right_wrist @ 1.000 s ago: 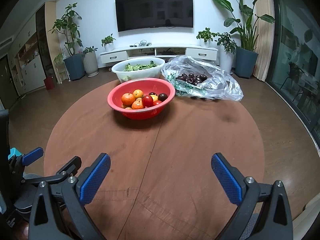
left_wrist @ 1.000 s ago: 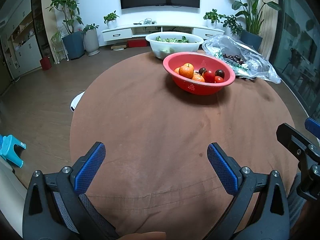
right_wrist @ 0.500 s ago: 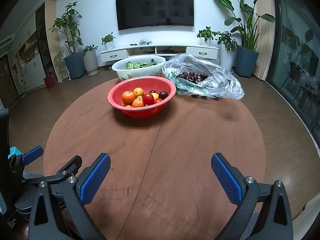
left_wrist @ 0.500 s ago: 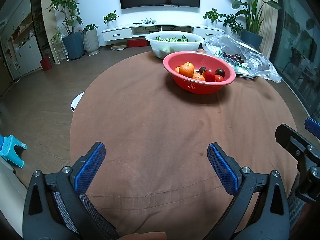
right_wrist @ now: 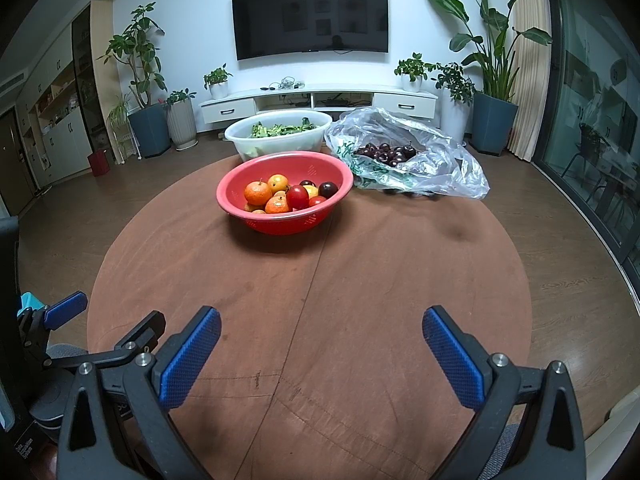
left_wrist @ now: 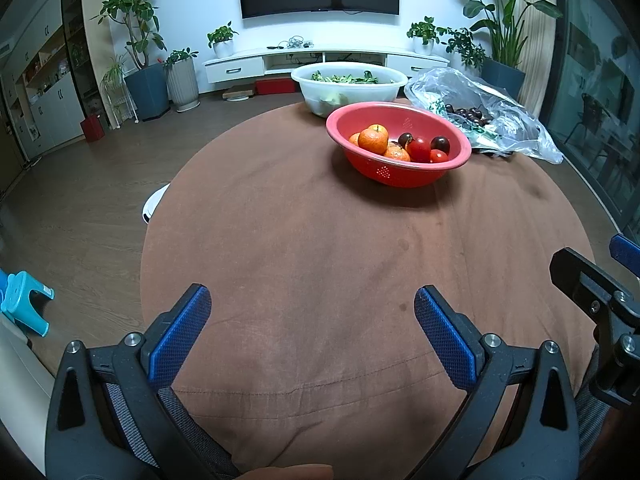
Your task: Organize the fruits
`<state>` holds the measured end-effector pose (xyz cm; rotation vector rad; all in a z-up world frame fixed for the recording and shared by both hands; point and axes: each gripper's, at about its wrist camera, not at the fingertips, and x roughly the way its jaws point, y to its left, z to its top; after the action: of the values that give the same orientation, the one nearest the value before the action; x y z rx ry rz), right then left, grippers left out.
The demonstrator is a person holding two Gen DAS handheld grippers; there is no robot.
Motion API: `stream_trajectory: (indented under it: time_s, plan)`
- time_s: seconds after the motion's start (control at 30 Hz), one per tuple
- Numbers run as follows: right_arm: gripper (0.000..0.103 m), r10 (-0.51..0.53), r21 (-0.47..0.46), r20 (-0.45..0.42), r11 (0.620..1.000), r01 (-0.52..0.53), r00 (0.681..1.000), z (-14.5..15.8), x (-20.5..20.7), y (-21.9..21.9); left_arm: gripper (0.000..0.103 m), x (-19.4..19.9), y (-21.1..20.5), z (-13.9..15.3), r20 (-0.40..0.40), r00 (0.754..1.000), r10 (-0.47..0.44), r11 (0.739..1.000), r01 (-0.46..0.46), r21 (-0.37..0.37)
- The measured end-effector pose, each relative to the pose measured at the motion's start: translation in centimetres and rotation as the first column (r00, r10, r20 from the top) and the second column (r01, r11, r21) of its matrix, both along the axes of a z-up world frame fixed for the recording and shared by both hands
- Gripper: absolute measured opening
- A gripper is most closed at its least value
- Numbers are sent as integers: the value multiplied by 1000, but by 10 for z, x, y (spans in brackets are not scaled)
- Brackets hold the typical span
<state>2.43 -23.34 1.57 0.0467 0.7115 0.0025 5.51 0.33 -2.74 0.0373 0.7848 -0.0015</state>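
Note:
A red colander bowl (left_wrist: pixel 400 168) (right_wrist: pixel 256 188) stands on the far half of the round brown table (left_wrist: pixel 320 260) (right_wrist: pixel 360 272). It holds oranges (left_wrist: pixel 373 139) (right_wrist: pixel 257 193), red tomatoes (left_wrist: pixel 418 149) (right_wrist: pixel 297 196) and dark plums (left_wrist: pixel 440 144) (right_wrist: pixel 328 189). A clear plastic bag (left_wrist: pixel 500 120) (right_wrist: pixel 432 160) with dark cherries (right_wrist: pixel 386 153) lies right of it. My left gripper (left_wrist: pixel 312 306) hovers open over the near table edge, nothing between its blue pads. My right gripper (right_wrist: pixel 320 330) is open and empty too, beside the left one.
A white basin of green vegetables (left_wrist: pixel 348 84) (right_wrist: pixel 280 136) sits behind the red bowl. Beyond the table are a white TV cabinet (right_wrist: pixel 320 102), potted plants (right_wrist: pixel 496 80) and a wall TV. A small blue stool (left_wrist: pixel 26 302) and a white round object (left_wrist: pixel 154 208) stand left of the table.
Both views have shifted slightly; the bowl sits a little lower in the right wrist view. Both grippers stay open and empty.

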Motion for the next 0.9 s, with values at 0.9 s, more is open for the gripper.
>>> stream_trajectory:
  time_s: [0.9]
  plan:
    - [103,1,0,-3,1000,-1,1000,0,-1,1,103,-2,0,0,1,1000,1,1000,-1,1]
